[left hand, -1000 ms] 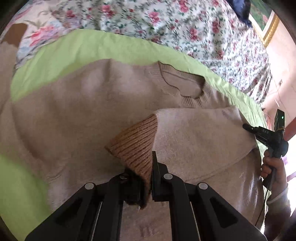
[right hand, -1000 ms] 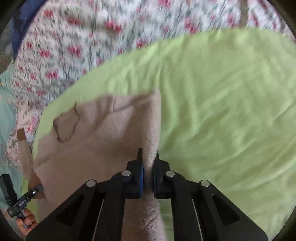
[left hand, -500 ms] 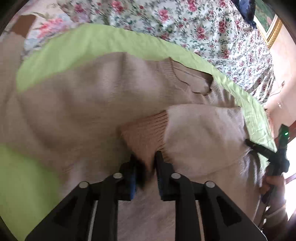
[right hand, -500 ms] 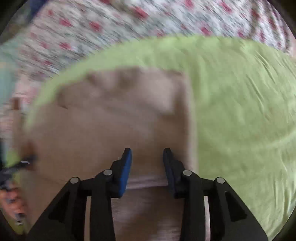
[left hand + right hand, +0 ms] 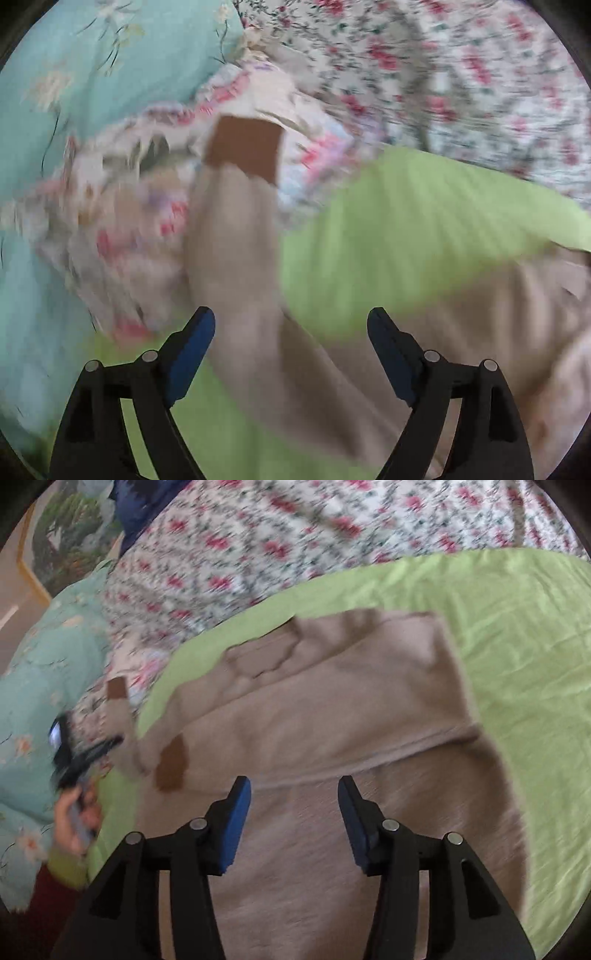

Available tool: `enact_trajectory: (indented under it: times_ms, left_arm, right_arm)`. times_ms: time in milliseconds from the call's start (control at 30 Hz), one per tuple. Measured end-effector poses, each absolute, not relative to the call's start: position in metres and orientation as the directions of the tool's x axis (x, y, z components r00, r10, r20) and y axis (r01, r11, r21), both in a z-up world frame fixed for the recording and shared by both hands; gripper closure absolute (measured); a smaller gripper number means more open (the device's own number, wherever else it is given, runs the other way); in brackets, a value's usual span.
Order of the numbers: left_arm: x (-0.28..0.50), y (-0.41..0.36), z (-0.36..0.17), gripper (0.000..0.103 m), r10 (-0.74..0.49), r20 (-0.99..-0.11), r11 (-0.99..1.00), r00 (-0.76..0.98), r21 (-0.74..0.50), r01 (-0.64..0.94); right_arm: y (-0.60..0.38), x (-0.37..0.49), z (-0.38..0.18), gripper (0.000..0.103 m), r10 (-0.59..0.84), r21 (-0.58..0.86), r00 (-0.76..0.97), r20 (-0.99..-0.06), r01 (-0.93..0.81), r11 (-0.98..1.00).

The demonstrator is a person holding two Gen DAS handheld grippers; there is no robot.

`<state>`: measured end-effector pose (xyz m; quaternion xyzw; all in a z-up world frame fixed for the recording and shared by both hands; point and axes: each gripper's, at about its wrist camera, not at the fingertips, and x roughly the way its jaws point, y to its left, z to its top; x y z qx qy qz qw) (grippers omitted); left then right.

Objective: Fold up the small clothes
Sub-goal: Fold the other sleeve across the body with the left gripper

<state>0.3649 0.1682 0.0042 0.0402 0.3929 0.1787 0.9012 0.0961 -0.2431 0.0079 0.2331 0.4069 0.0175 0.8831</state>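
Note:
A beige knitted sweater (image 5: 332,716) lies on a green sheet (image 5: 524,627). Its right sleeve is folded across the body, brown cuff (image 5: 171,762) at the left. My right gripper (image 5: 293,794) is open and empty just above the sweater's body below that sleeve. In the left wrist view the other sleeve (image 5: 231,236) stretches out away from me to its brown cuff (image 5: 243,147). My left gripper (image 5: 291,325) is open wide and empty over the base of this sleeve. It also shows blurred in the right wrist view (image 5: 85,757), held by a hand.
The green sheet (image 5: 406,221) lies on a floral bedspread (image 5: 295,535). A teal floral quilt (image 5: 92,74) is bunched at the left, also seen in the right wrist view (image 5: 44,672). A framed picture (image 5: 55,546) is at the far left.
Both grippers let go of the folded sleeve and opened. The left gripper swung left to the outstretched other sleeve. The right gripper drew back over the sweater's body.

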Motion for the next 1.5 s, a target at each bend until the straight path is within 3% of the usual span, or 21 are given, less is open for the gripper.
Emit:
enact_trajectory:
  times_ms: [133, 200, 233, 267, 333, 433, 633, 933, 1200, 1300, 1433, 1500]
  left_arm:
    - [0.421, 0.188, -0.006, 0.018, 0.457, -0.689, 0.887, 0.562, 0.307, -0.345]
    - [0.438, 0.197, -0.015, 0.026, 0.463, -0.703, 0.884, 0.54, 0.324, -0.337]
    - [0.444, 0.202, -0.02, 0.056, 0.457, -0.715, 0.887, 0.53, 0.322, -0.331]
    - [0.448, 0.207, -0.026, 0.098, 0.437, -0.739, 0.895, 0.512, 0.306, -0.323]
    - [0.445, 0.219, -0.029, 0.096, 0.344, -0.782, 0.929, 0.52, 0.203, -0.309]
    - [0.418, 0.219, -0.013, 0.097, 0.29, -0.745, 0.948, 0.601, 0.14, -0.284]
    - [0.342, 0.17, 0.033, 0.097, 0.04, -0.659, 0.994, 0.751, -0.05, -0.097]
    - [0.279, 0.003, 0.037, 0.097, -0.292, -0.643, 0.953, 0.708, -0.13, 0.274]
    - [0.271, -0.105, -0.023, 0.095, -0.341, -0.726, 0.899, 0.596, -0.068, 0.432]
    - [0.277, -0.124, -0.047, 0.089, -0.314, -0.771, 0.891, 0.554, -0.038, 0.452]
    - [0.259, -0.115, -0.046, 0.047, -0.32, -0.779, 0.891, 0.539, -0.054, 0.452]
    - [0.239, -0.098, -0.035, 0.039, -0.316, -0.757, 0.896, 0.572, -0.04, 0.442]
  right_arm:
    - [-0.229, 0.098, -0.002, 0.052, 0.246, 0.428, 0.638, -0.73, 0.147, 0.892]
    - [-0.228, 0.101, -0.006, 0.052, 0.249, 0.428, 0.626, -0.739, 0.15, 0.891]
    - [-0.229, 0.102, -0.008, 0.052, 0.249, 0.429, 0.624, -0.741, 0.154, 0.89]
    - [-0.229, 0.101, -0.009, 0.052, 0.249, 0.429, 0.622, -0.742, 0.156, 0.89]
    - [-0.233, 0.102, -0.011, 0.052, 0.242, 0.426, 0.617, -0.748, 0.168, 0.889]
    - [-0.237, 0.1, -0.011, 0.052, 0.232, 0.425, 0.62, -0.75, 0.182, 0.887]
    - [-0.236, 0.095, -0.007, 0.052, 0.241, 0.44, 0.634, -0.735, 0.176, 0.881]
    - [-0.243, 0.079, -0.004, 0.052, 0.251, 0.475, 0.652, -0.715, 0.19, 0.86]
    - [-0.276, 0.06, -0.009, 0.052, 0.207, 0.494, 0.67, -0.713, 0.271, 0.826]
    - [-0.282, 0.061, -0.011, 0.052, 0.201, 0.499, 0.669, -0.715, 0.287, 0.818]
    - [-0.286, 0.071, -0.011, 0.051, 0.207, 0.513, 0.673, -0.71, 0.293, 0.807]
    - [-0.285, 0.079, -0.01, 0.049, 0.209, 0.517, 0.679, -0.704, 0.287, 0.807]
